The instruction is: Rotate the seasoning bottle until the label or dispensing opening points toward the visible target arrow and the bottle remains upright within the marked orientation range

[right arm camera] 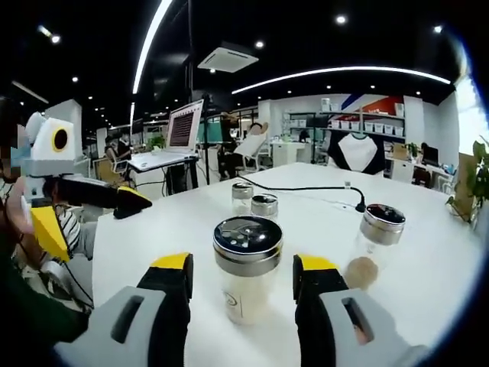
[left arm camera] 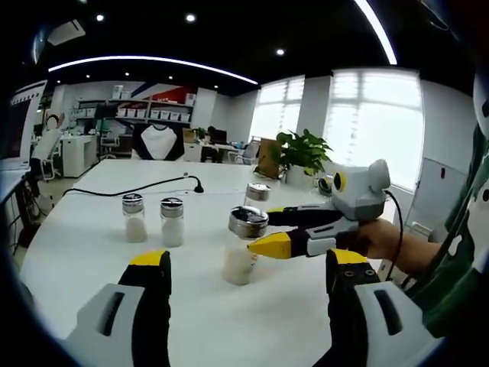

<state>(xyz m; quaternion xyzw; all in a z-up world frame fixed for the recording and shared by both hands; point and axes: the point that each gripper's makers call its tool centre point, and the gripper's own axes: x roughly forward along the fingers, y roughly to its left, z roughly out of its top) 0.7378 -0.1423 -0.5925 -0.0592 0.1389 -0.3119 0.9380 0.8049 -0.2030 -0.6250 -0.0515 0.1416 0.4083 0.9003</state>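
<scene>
Left gripper view: the left gripper (left arm camera: 248, 267) stands open and empty; beyond its yellow-tipped jaws the seasoning bottle (left arm camera: 243, 248), clear glass with a perforated steel cap, sits upright on the white table (left arm camera: 92, 252), gripped by the right gripper (left arm camera: 269, 231). Two similar shakers (left arm camera: 153, 219) stand far left.

Right gripper view: the right gripper (right arm camera: 243, 274) closes on the seasoning bottle (right arm camera: 246, 267) between its jaws; another shaker (right arm camera: 374, 241) stands right.
</scene>
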